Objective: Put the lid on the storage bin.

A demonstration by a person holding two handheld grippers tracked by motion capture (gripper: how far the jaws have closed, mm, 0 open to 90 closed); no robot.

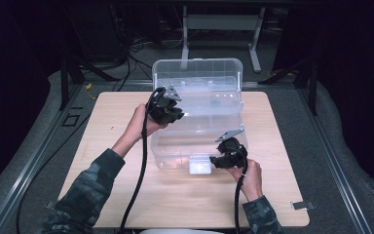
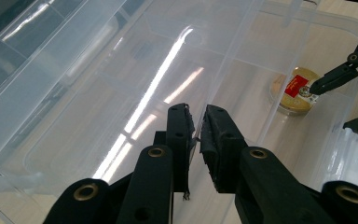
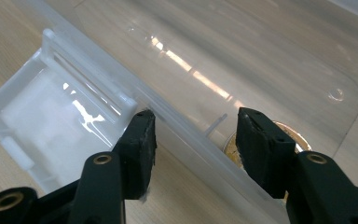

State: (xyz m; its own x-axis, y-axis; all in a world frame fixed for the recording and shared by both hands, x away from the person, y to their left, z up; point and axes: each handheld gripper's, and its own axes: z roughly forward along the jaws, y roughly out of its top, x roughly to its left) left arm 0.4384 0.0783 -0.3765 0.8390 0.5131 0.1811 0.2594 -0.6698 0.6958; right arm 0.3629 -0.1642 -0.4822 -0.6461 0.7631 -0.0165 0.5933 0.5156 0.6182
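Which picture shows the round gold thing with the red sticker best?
The left gripper view: the gold disc lies whole inside the clear box, red label visible. The right gripper view shows a sliver of it behind a jaw. From the high view, I cannot make it out.

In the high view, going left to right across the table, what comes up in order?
Left forearm sleeve → left gripper on the clear box's left wall → white latch on the clear box front → right gripper at the front wall.
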